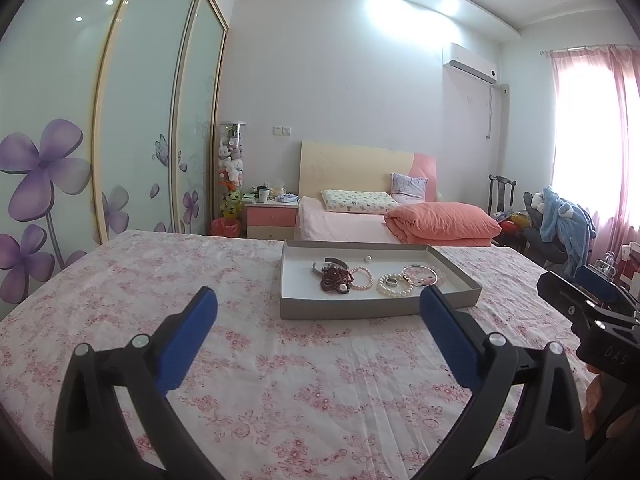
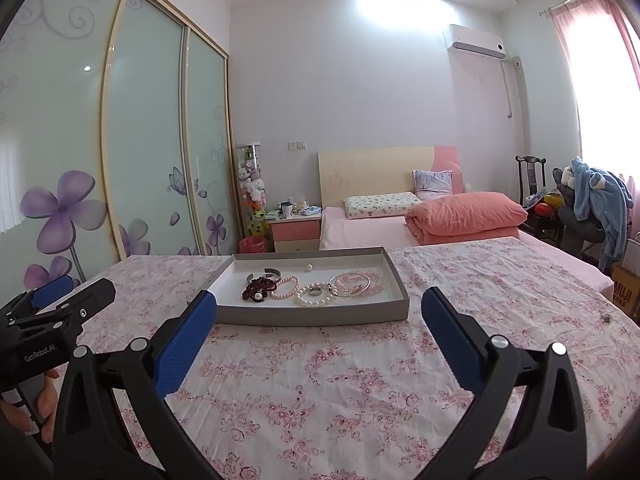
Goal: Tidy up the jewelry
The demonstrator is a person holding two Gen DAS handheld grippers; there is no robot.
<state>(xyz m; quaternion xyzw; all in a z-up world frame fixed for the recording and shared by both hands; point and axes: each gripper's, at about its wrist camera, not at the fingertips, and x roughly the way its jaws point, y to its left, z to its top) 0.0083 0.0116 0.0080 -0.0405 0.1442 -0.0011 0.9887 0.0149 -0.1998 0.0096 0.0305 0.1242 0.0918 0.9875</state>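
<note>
A shallow grey tray (image 1: 360,312) (image 2: 312,316) lies on the floral cloth ahead of both grippers. It holds a dark red bead bracelet (image 1: 334,280) (image 2: 256,290), a pink pearl bracelet (image 1: 362,278) (image 2: 286,288), a white pearl bracelet (image 1: 380,285) (image 2: 316,301) with a ring (image 2: 316,291) inside it, a silver bangle (image 1: 418,267) (image 2: 352,275), a silver cuff (image 1: 332,261) and one loose pearl (image 1: 367,258) (image 2: 309,267). My left gripper (image 1: 318,300) (image 2: 80,288) is open and empty, short of the tray's front wall. My right gripper (image 2: 320,298) (image 1: 572,280) is also open and empty.
A small metal piece (image 2: 607,317) lies on the cloth (image 2: 340,380) far right, near the edge. Behind the tray are a bed with an orange quilt (image 2: 464,212), a nightstand (image 2: 296,232) and a wardrobe (image 2: 140,140). A hand (image 2: 44,408) holds the left gripper.
</note>
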